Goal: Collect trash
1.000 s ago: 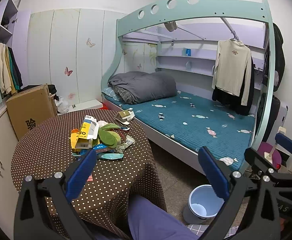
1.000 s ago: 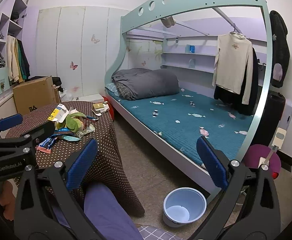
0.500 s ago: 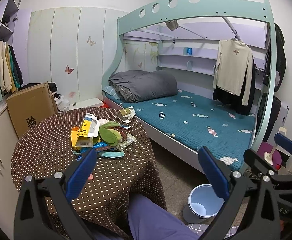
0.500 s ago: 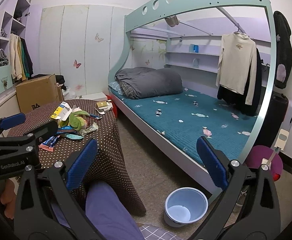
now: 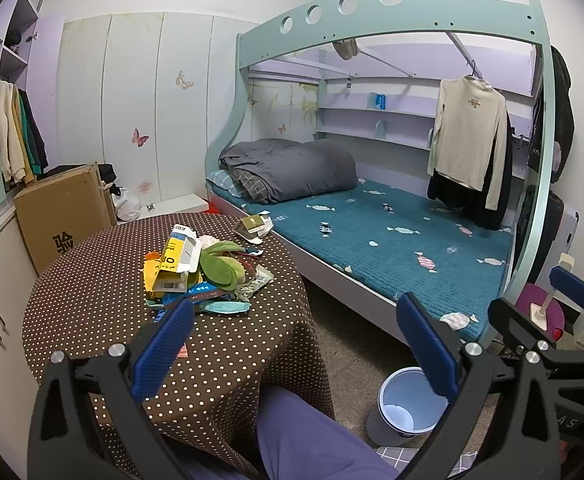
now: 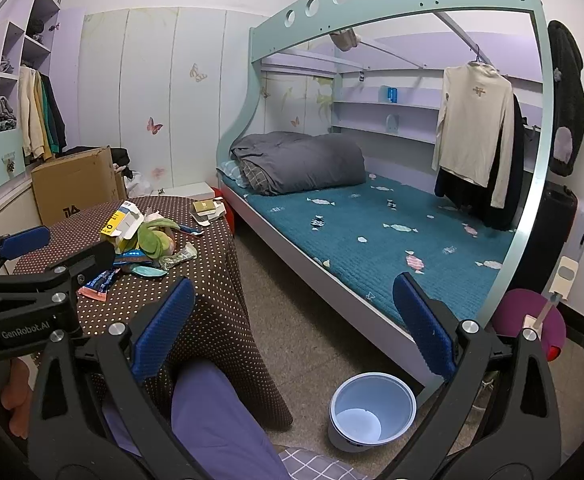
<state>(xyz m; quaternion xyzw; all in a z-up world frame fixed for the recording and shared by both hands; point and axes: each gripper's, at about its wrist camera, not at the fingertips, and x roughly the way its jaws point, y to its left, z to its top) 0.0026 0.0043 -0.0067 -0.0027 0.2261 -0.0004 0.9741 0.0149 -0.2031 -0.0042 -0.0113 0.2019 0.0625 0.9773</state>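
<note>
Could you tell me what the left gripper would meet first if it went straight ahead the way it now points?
Probably the bed. The left gripper is open and empty, aimed past the right edge of the table; the trash pile lies left of its line. Depth is unclear.

both the left gripper (image 5: 292, 344) and right gripper (image 6: 294, 326) are held level, spread wide, holding nothing.

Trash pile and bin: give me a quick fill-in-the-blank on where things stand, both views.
1. The trash pile lies on the round table with the ____ cloth.
2. The blue bin stands on the ____ beside the bed.
3. The bin holds ____ trash so far.
4. The left gripper and right gripper both have their jaws ____.

Missing words: polka-dot; floor; no; open
</note>
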